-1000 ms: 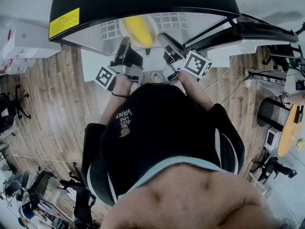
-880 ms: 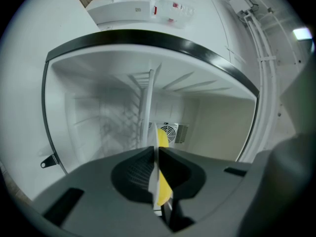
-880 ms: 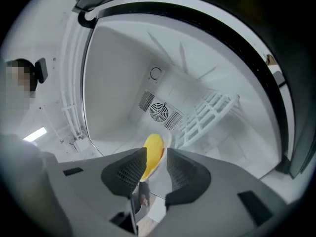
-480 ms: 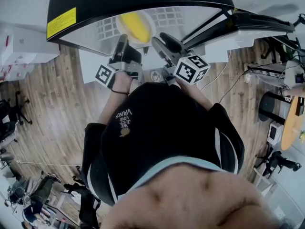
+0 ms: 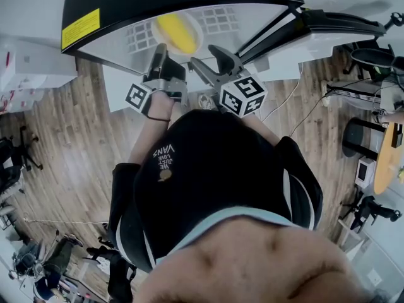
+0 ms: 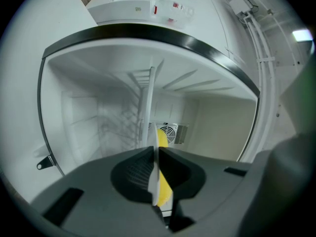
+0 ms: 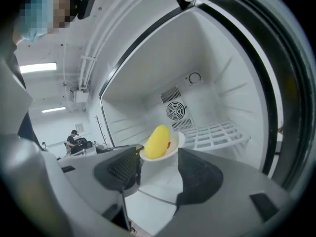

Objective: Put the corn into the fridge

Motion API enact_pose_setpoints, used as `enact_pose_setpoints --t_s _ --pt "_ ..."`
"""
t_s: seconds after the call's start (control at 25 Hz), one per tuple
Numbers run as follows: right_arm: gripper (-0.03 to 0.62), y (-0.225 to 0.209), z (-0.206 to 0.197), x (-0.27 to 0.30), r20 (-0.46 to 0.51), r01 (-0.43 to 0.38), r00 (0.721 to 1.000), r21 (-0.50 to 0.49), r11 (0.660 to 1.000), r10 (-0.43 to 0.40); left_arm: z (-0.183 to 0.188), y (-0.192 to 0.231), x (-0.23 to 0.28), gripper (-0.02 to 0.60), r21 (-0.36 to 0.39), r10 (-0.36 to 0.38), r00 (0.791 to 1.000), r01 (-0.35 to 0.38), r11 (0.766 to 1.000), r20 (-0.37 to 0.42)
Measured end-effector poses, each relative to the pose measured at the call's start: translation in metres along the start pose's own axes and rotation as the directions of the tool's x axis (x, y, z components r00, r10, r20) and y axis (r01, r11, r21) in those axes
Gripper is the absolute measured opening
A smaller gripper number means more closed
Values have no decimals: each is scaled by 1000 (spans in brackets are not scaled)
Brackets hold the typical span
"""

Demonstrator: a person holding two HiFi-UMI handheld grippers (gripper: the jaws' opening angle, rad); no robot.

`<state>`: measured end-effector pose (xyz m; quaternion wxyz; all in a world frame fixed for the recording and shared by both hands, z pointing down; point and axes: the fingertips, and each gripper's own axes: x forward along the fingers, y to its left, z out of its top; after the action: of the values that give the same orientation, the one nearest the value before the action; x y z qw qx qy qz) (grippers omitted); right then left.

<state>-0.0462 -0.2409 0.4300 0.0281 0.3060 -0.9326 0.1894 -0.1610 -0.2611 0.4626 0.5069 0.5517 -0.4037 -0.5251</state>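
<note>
Now: L gripper clamps plate rim, corn on it, inside fridge. R gripper jaws just opened wide, empty. Next, prob.: set plate on far wire shelf, release.

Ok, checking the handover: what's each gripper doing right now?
Left gripper: shut on the plate carrying the corn.
Right gripper: open, just opened wider, nothing between its fingers.

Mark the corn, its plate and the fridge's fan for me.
corn (image 7: 158, 141), right gripper view, middle of its yellow body.
plate (image 7: 179, 141), right gripper view, white rim right of the corn.
fan (image 7: 175, 111), right gripper view, centre of the round grille.
</note>
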Motion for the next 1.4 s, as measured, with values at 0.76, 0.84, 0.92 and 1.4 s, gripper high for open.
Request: enact_pose_setpoints --t_s 0.76,0.84,0.92,1.4 --pt "261 3 -13 17 -40 105 992 -316 943 -124 0 0 2 37 -12 -14 1000 14 1000 6" --pt "261 -1 -14 19 -42 120 989 -329 937 -141 0 1 2 37 -15 -16 1000 16 1000 5" --pt "261 -2 -15 21 -48 122 988 -332 935 -146 0 1 2 37 -17 -17 1000 17 1000 4" --pt "261 -9 -16 28 -64 135 984 -337 932 -166 -2 -1 6 37 -2 -42 998 42 999 -37"
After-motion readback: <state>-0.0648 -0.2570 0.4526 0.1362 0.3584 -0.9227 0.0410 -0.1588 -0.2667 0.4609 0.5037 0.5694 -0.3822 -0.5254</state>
